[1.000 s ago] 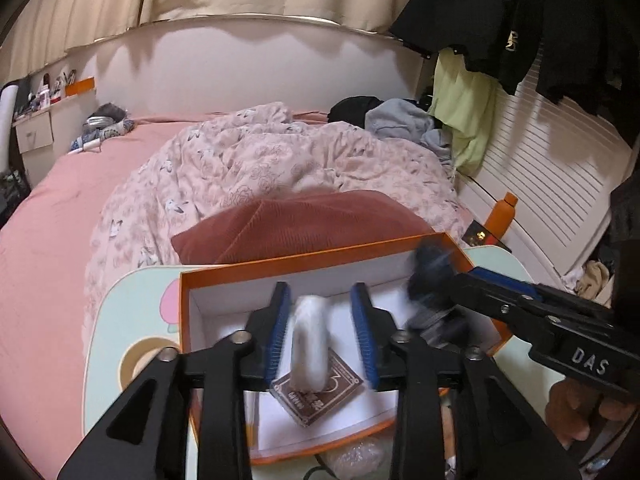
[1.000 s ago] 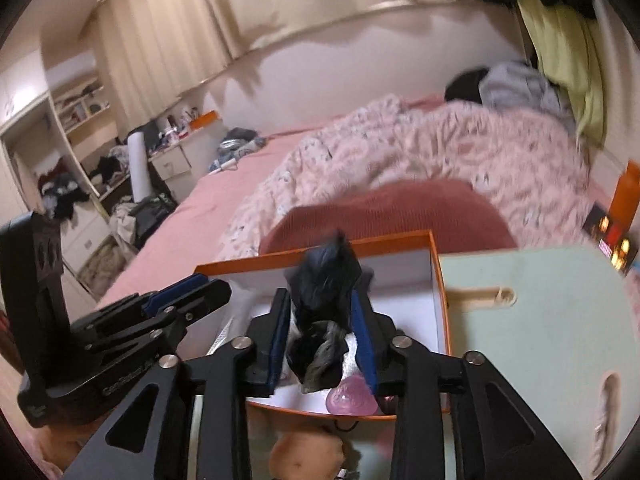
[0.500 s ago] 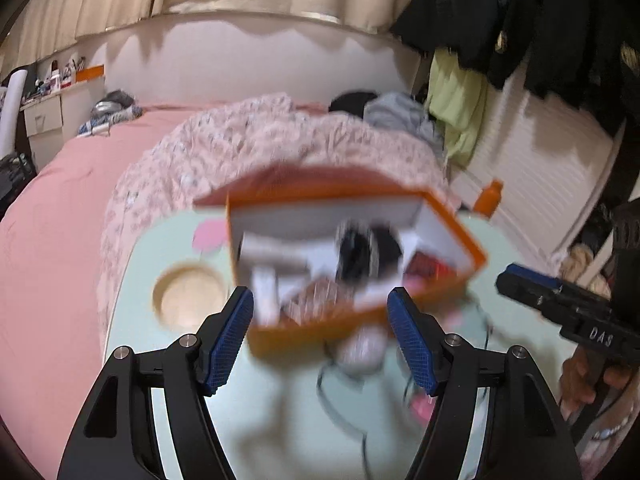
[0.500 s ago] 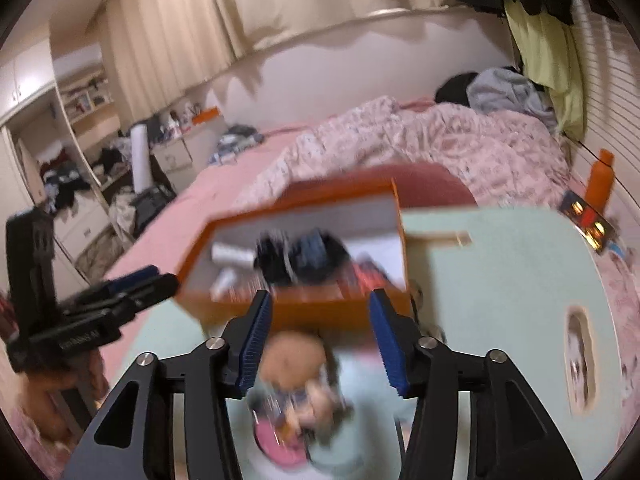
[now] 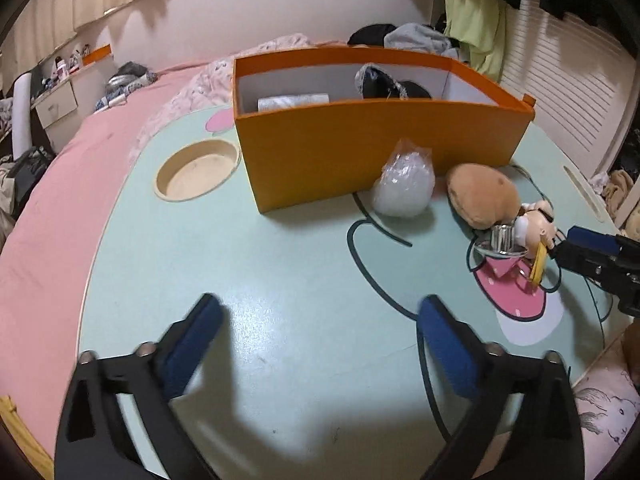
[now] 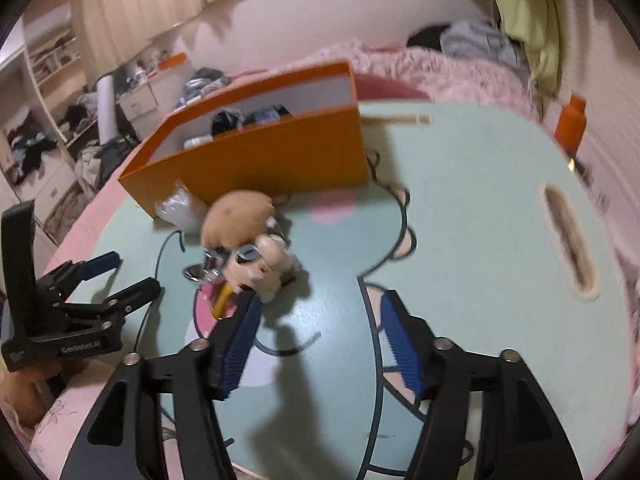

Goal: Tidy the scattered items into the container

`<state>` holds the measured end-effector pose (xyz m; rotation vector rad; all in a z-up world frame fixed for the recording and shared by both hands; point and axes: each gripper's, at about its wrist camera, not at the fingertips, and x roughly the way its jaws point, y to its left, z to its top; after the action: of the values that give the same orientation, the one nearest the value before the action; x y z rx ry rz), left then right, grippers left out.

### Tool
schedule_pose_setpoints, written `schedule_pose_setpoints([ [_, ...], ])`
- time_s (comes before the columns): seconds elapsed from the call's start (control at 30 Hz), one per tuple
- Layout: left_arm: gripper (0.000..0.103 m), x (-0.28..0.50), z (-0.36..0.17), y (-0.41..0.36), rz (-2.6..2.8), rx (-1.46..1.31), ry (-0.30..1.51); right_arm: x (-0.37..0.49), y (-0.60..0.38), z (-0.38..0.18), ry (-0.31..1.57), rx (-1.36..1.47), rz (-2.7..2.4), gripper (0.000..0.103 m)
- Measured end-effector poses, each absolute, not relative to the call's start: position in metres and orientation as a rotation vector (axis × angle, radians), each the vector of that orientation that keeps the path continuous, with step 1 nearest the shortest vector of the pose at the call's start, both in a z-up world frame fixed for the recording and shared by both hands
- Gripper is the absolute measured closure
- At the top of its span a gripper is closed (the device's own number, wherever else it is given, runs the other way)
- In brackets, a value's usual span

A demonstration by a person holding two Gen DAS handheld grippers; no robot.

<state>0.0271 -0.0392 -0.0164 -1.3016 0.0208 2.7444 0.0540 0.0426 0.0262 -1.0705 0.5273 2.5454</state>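
An orange box [image 5: 380, 148] [image 6: 260, 156] stands on the mint-green table [image 5: 280, 260], holding a white roll [image 5: 294, 102] and dark cloth [image 5: 384, 84]. In front of it lie a clear plastic bag [image 5: 404, 184] [image 6: 180, 208], a brown plush [image 5: 480, 196] [image 6: 240, 216], a small doll [image 5: 536, 220] [image 6: 260, 268], a metal piece [image 5: 500, 244] [image 6: 204, 272] and a yellow item [image 5: 538, 264]. My left gripper [image 5: 320, 312] [image 6: 134, 272] hovers low over bare table, its jaws opening wide with nothing between them. My right gripper [image 6: 320, 308] [image 5: 600, 256] is just short of the doll, jaws opening, empty.
A round recess [image 5: 196, 168] is sunk in the table left of the box, and a slot [image 6: 568, 236] runs near its right edge. An orange bottle [image 6: 572, 124] stands beyond that edge. A pink bed with a quilt [image 6: 440, 72] lies behind.
The left gripper let go of the white roll and the right let go of the dark cloth, both now in the box. Both grippers pulled back, dropped toward the table and spread wider.
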Motion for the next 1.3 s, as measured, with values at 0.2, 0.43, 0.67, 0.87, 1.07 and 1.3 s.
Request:
schedule_pose_setpoints([
  [0.2,0.0,0.029,-0.015,-0.038,2.746,-1.295,0.019,0.063,0.043,0.031,0.565,-1.018,2.596,0.036],
  [0.43,0.0,0.031,-0.016,-0.039,2.746,-1.294,0.019,0.042,0.025,0.049,0.494,-1.018,2.715,0.036],
  [0.67,0.0,0.031,-0.016,-0.04,2.743,-1.292,0.019,0.018,0.031,0.034,0.561,-1.147,2.682,0.061],
  [0.87,0.0,0.031,-0.016,-0.04,2.743,-1.292,0.018,0.034,0.044,0.028,0.73,-1.078,2.7,0.074],
  [1.07,0.0,0.032,-0.016,-0.041,2.745,-1.288,0.021,0.068,0.055,0.036,0.753,-0.877,2.634,0.078],
  [1.3,0.0,0.047,-0.002,-0.036,2.758,-1.148,0.047,0.068,0.059,0.038,0.75,-0.857,2.618,0.08],
])
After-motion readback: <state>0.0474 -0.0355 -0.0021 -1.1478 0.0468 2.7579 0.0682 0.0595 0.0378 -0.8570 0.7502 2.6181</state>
